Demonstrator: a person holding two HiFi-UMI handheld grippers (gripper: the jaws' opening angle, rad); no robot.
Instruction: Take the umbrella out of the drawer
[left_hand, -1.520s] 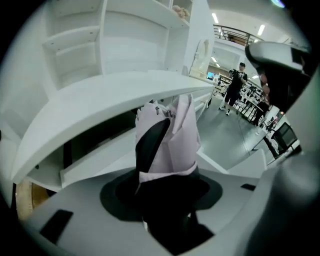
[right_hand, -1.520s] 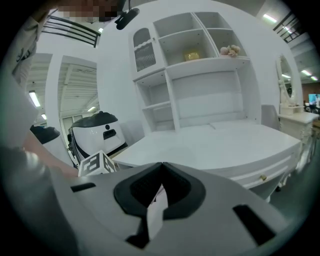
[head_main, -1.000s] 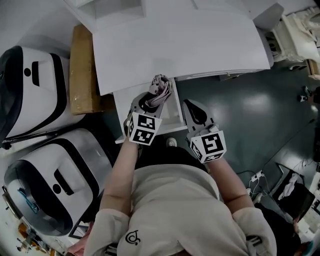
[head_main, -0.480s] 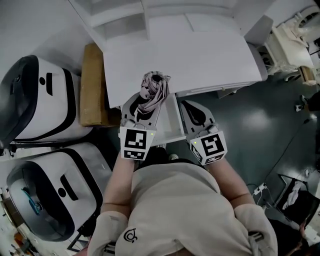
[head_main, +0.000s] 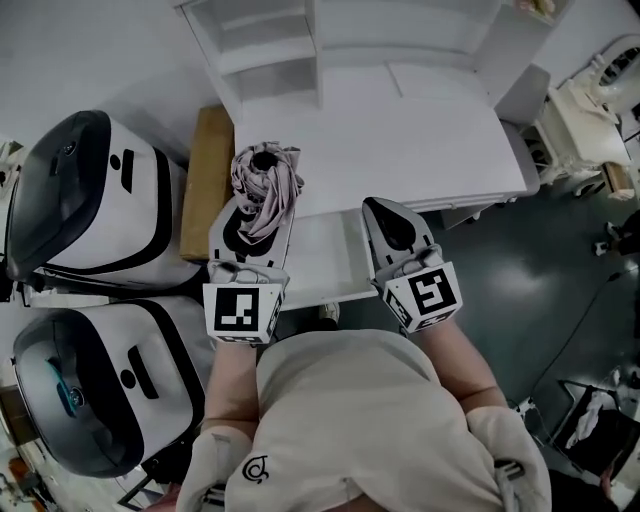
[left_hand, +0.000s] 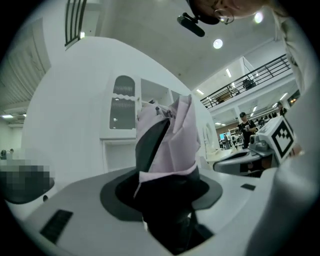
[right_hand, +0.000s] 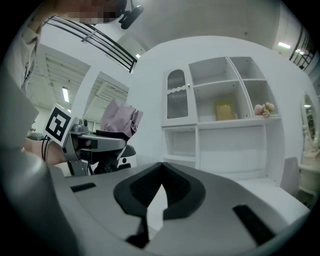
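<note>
Over on the left, the left hand-held gripper (head_main: 252, 222) pinches the folded pink umbrella (head_main: 264, 182) low on its bundle. The umbrella is out of the open drawer (head_main: 318, 262), held at the worktop's (head_main: 420, 150) left front corner. The danger here is that the jaws seem to bite loose fabric rather than anything firm, so a quick swing could let it slide or flop open. On the right, the right hand-held gripper (head_main: 392, 222) is pressed together at the tips — empty. The left gripper view shows cloth wedged between the jaws, which the head view hides; only the head view shows the drawer standing open.
</note>
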